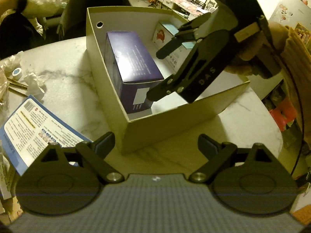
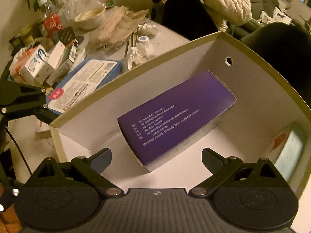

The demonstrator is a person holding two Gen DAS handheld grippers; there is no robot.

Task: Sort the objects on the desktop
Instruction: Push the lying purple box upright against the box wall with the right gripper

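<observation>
An open cardboard box (image 1: 171,124) (image 2: 81,104) stands on the marble table (image 1: 64,73). Inside it a purple carton (image 1: 132,62) (image 2: 175,116) lies flat along the left wall. A white carton with red print (image 1: 165,36) (image 2: 287,145) stands in another corner. My right gripper (image 1: 159,71) (image 2: 157,158) hangs over the box interior, open, its fingers spread above the near end of the purple carton without pressing on it. My left gripper (image 1: 156,143) (image 2: 25,101) is open and empty, just outside the box's near corner. A flat blue-and-white packet (image 1: 38,128) (image 2: 83,85) lies on the table beside the box.
Small white cartons (image 2: 38,64), a bowl (image 2: 89,19), bottles (image 2: 50,21), crumpled tissues (image 1: 33,79), chopsticks (image 1: 17,86) and a small round tub (image 1: 16,71) crowd the table's far side. A person in a pale padded jacket (image 2: 227,2) sits beyond, next to dark chairs (image 1: 93,2).
</observation>
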